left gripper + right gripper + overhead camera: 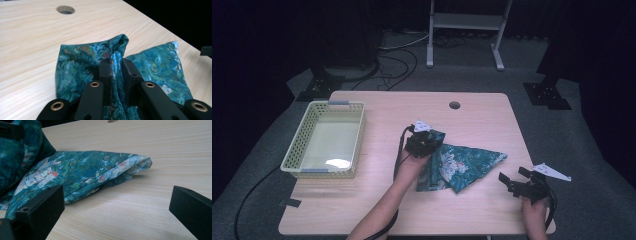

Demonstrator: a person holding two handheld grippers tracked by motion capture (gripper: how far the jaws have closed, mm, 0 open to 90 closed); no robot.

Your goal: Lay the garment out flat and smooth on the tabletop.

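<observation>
A teal floral cloth (462,167) lies folded in the middle of the wooden table (377,107), one corner pointing right. My left gripper (426,141) is shut on a pinched-up fold of the cloth (75,65) at its left end; in the left gripper view the fabric runs between the two jaws of the left gripper (116,66). My right gripper (515,183) stands open near the table's right front edge, a little to the right of the cloth's pointed corner (140,162). Its jaws are wide apart over bare wood, and the right gripper (116,202) holds nothing.
A pale green perforated basket (307,127) stands at the table's left side. A round cable hole (454,105) sits near the far edge. Beyond the table are a white frame's legs (462,30) and cables on grey floor.
</observation>
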